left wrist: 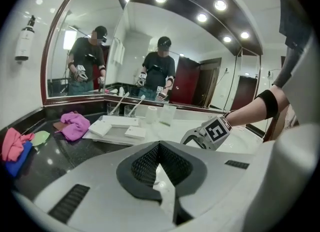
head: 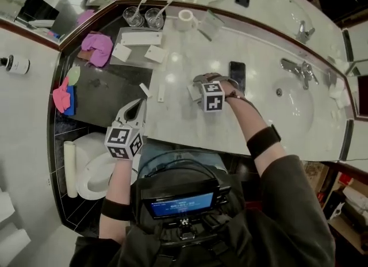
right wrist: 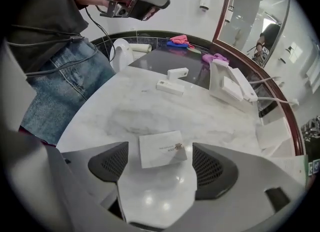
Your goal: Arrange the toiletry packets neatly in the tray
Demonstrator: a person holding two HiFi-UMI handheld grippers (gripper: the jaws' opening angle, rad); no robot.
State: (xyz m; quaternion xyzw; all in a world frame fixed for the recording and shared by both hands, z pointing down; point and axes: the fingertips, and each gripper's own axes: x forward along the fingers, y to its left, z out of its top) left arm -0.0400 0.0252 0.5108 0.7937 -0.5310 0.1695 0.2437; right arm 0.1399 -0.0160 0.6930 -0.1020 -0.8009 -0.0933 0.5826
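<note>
Right hand-held gripper (right wrist: 161, 165) gapes wide over packet (right wrist: 161, 148).

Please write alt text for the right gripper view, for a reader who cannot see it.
The right tool, jaws open, hangs over a white packet lying flat on a marble counter, one jaw on each side, not touching it. Farther off are two more packets and a tray by a mirror.
</note>
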